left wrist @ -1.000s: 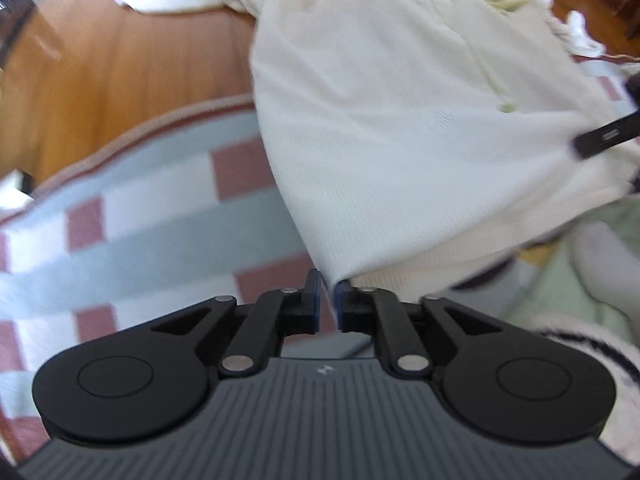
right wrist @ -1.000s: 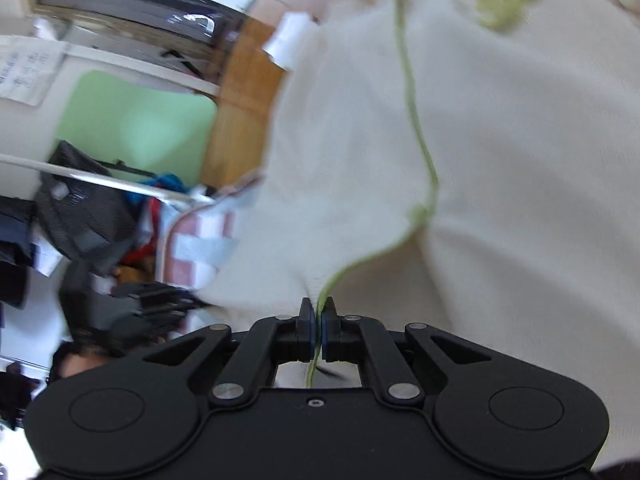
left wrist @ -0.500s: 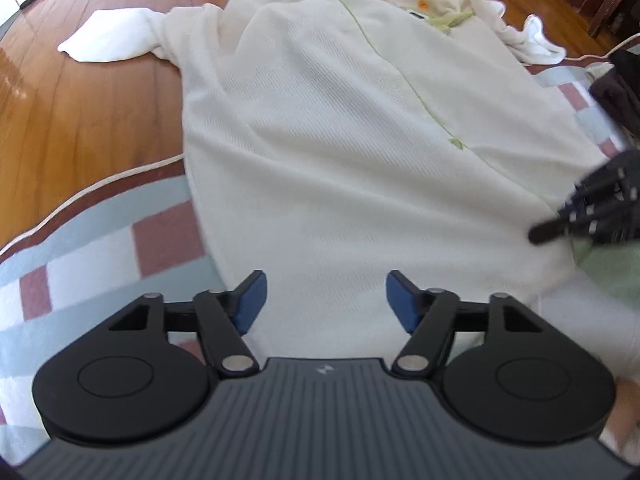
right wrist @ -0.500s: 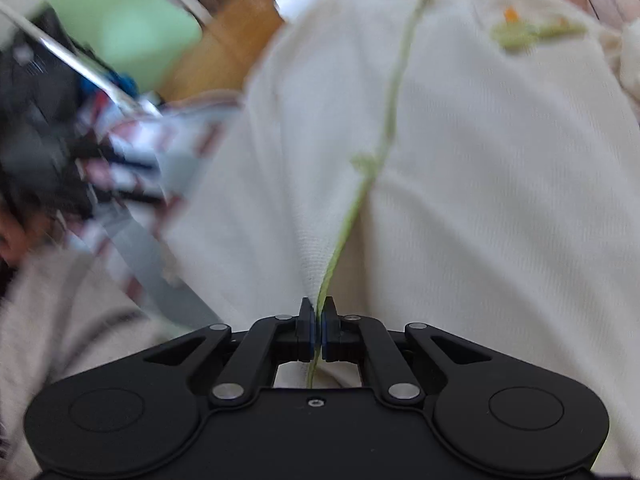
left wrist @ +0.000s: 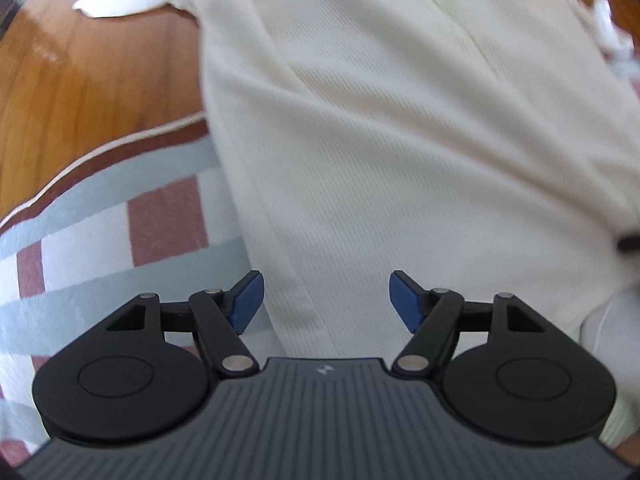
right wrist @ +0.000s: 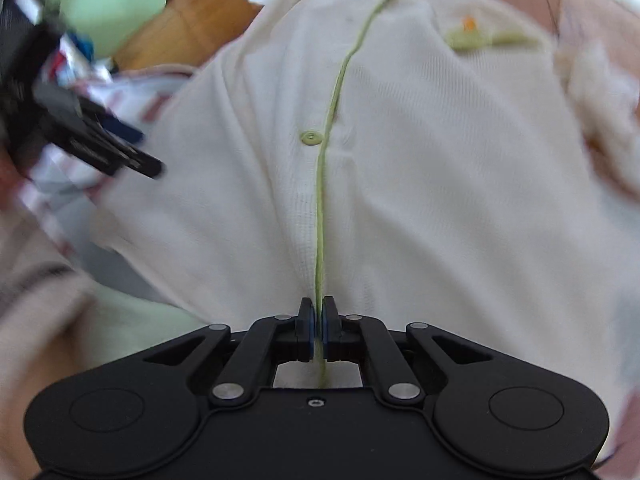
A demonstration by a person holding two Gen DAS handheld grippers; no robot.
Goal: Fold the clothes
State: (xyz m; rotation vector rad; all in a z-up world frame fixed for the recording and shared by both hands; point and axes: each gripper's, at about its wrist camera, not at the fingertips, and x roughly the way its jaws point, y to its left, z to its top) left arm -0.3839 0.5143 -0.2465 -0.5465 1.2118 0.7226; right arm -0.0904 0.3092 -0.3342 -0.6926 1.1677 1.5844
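Checked rug [left wrist: 120, 220] in red, white, grey-blue, polished wooden floor [left wrist: 80, 80] beyond

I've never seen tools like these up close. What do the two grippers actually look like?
Both are matte black. The left gripper has two linkage arms with silver pivot pins, blue textured finger pads, round discs on each side and a ribbed grey body with a small logo. The right gripper has the same layout, with a smooth black body.

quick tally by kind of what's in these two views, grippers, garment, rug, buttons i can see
hand-held grippers: 2, the left hand-held gripper open, the right hand-held gripper shut on the green-edged hem
cream garment: 1
checked rug: 1
green button: 1 visible
total: 5
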